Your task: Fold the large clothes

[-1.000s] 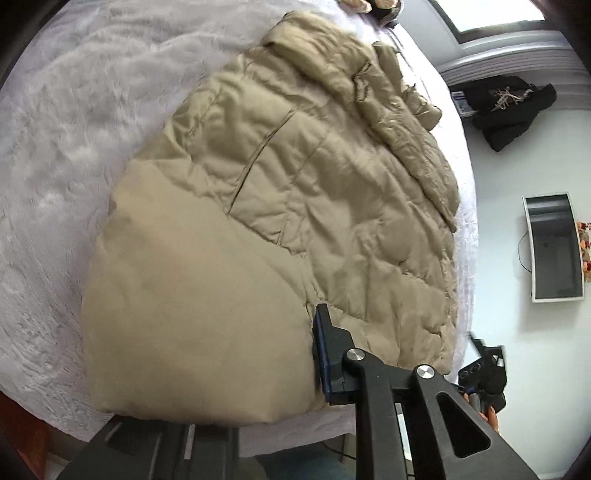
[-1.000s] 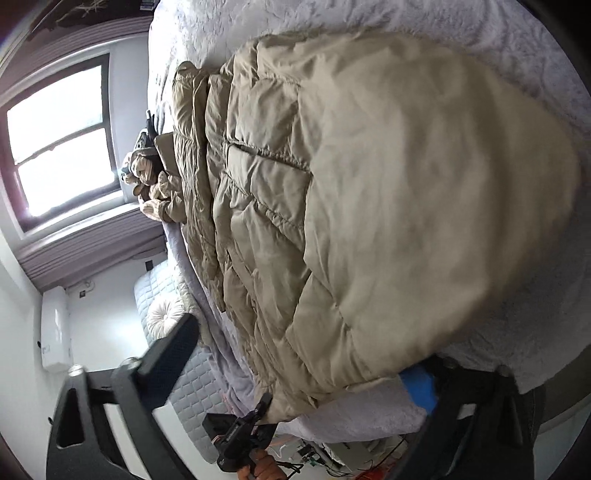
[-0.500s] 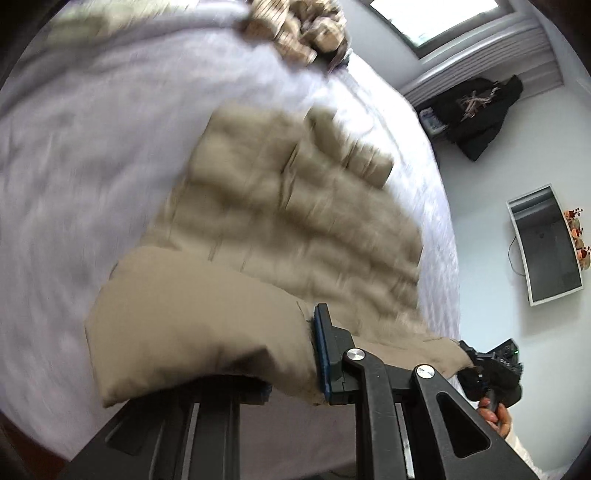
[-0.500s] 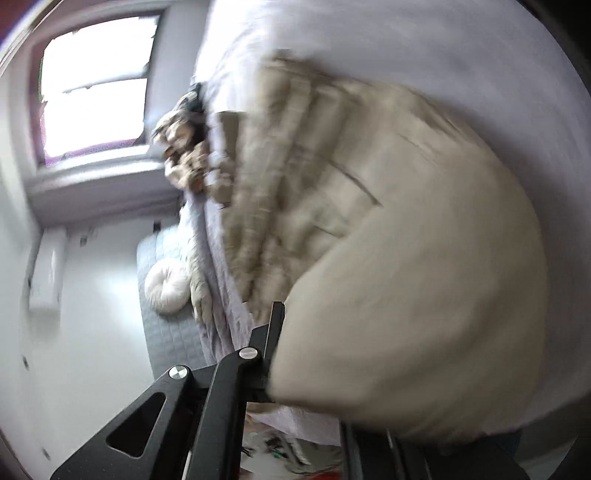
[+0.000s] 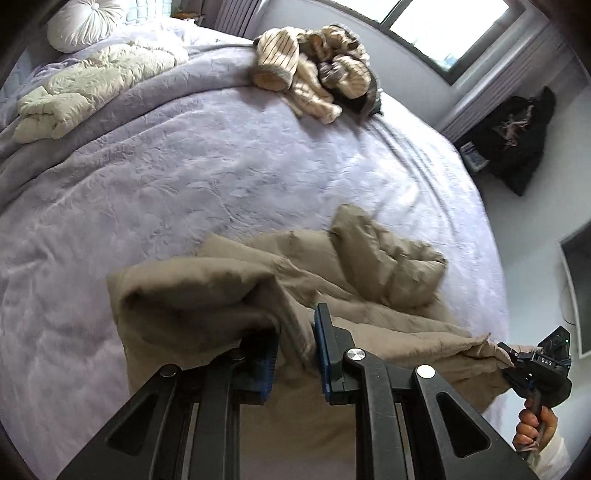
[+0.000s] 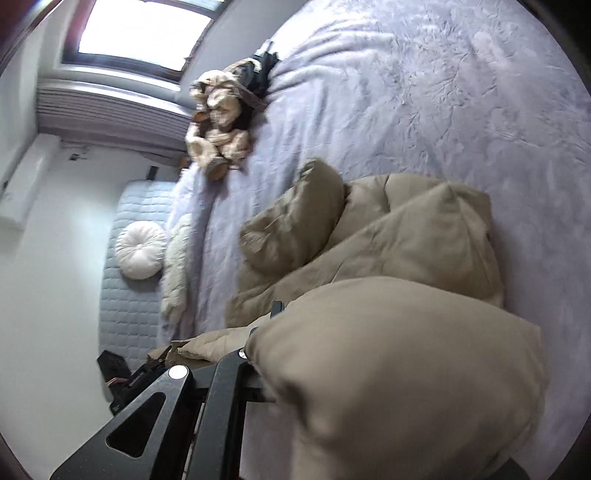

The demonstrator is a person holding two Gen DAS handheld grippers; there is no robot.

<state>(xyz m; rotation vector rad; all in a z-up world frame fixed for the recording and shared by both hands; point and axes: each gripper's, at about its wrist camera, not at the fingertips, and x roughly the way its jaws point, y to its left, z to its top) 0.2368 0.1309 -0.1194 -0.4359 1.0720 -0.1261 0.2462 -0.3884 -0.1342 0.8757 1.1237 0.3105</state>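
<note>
On the far left of the bed [image 5: 155,184], a cream quilted coat [image 5: 92,85] lies bunched below a round white cushion [image 5: 79,20], well apart from the work. Nearer the middle, the left claw [image 5: 295,354] is closed down on a thick fold of the tan padded jacket [image 5: 369,295], its 2 blue-padded fingers [image 5: 322,350] set narrowly apart with the hem pinched between them. The grip looks chosen to lift that corner so the lower part can be carried over the rest. The jacket sits at the near edge of the bed, crumpled, with a puffed section standing up in its middle. Beyond it, a striped cream garment [image 5: 314,70] sits in a heap near the window. To the right, the right claw [image 5: 517,360] holds the opposite corner of the hem, the cloth drawn taut between the 2 grips. In the right wrist view the jacket [image 6: 399,369] billows over the fingers, hiding the gap between them. No basket or bin is in view.
</note>
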